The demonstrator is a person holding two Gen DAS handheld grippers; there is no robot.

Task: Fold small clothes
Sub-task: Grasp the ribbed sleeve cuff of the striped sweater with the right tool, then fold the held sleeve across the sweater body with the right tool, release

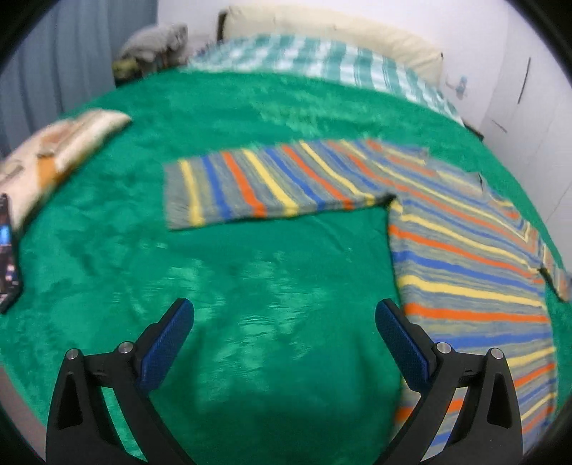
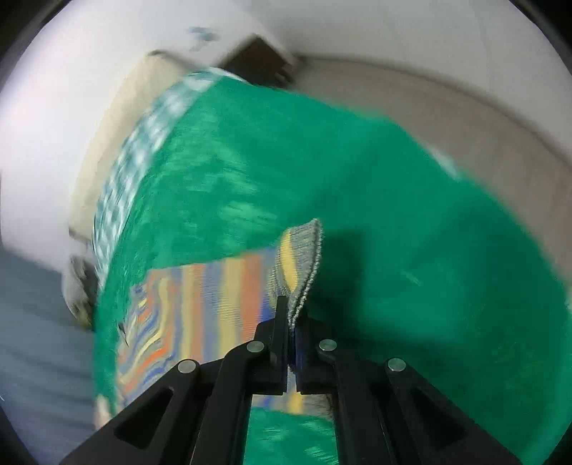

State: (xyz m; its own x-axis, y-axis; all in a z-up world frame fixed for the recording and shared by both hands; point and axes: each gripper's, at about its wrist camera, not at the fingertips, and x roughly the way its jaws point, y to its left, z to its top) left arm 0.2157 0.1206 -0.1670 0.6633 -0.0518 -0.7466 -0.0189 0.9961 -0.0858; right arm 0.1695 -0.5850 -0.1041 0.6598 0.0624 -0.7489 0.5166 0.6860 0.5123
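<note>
A striped sweater [image 1: 464, 250] in grey, blue, orange and yellow lies flat on the green blanket [image 1: 250, 286], one sleeve [image 1: 257, 186] stretched out to the left. My left gripper [image 1: 284, 318] hovers open above bare blanket, just left of the sweater's body, with nothing between its blue pads. In the right wrist view my right gripper [image 2: 292, 314] is shut on the ribbed cuff [image 2: 304, 264] of a sleeve, which stands up out of the jaws. The rest of that sleeve [image 2: 214, 300] trails off blurred to the left over the blanket [image 2: 393, 250].
A pale folded garment [image 1: 60, 146] lies at the blanket's left edge, a dark phone-like object [image 1: 9, 250] beside it. A checked cloth [image 1: 314, 60], cream pillow [image 1: 339, 32] and grey bundle [image 1: 157, 39] sit at the bed's far end. The floor [image 2: 464, 118] lies beyond the right edge.
</note>
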